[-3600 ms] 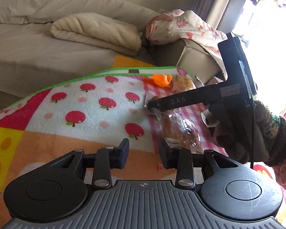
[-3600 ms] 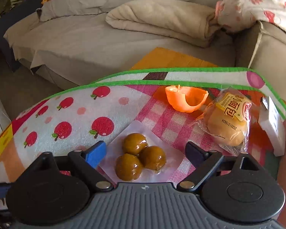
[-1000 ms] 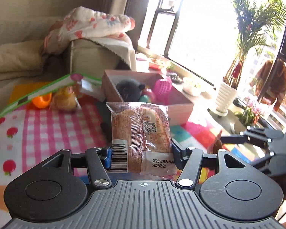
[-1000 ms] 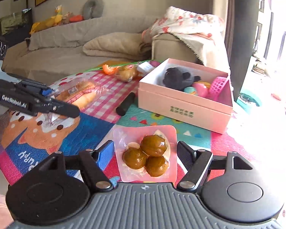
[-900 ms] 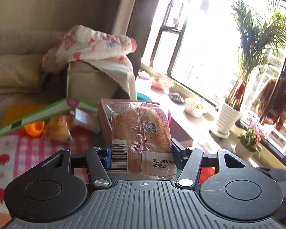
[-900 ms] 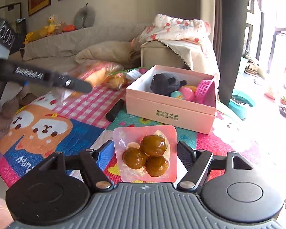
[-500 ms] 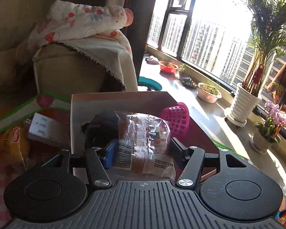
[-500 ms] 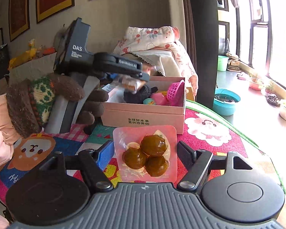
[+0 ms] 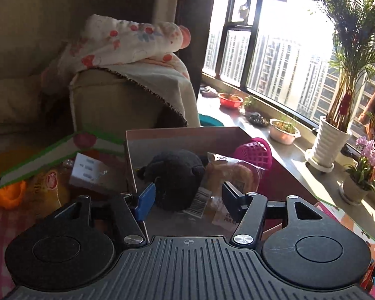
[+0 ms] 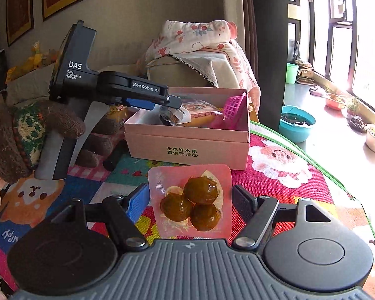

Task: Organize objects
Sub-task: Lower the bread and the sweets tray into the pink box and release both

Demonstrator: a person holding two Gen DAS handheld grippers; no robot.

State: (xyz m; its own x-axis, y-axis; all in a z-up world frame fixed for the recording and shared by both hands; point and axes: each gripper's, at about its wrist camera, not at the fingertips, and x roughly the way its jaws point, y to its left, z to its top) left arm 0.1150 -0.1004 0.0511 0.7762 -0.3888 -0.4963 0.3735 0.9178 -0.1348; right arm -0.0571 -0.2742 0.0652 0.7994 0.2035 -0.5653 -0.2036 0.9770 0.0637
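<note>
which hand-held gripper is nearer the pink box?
Left. The left hand-held gripper is open over the pink box, above the bread packet. The right hand-held gripper, holding the snack pack, sits in front of it.

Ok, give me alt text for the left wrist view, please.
The open left gripper hovers over a pink box where a wrapped bread packet lies released beside a black plush toy and a magenta basket.

One pink box (image 10: 187, 147), one black plush toy (image 9: 177, 177), one pink basket (image 9: 256, 152) and one bread packet (image 9: 227, 177) are counted mid-frame. Three brown balls (image 10: 193, 206) are seen in one pink pack (image 10: 191, 182) at lower centre. Two grippers are counted, left (image 9: 187, 200) and right (image 10: 190, 202).
</note>
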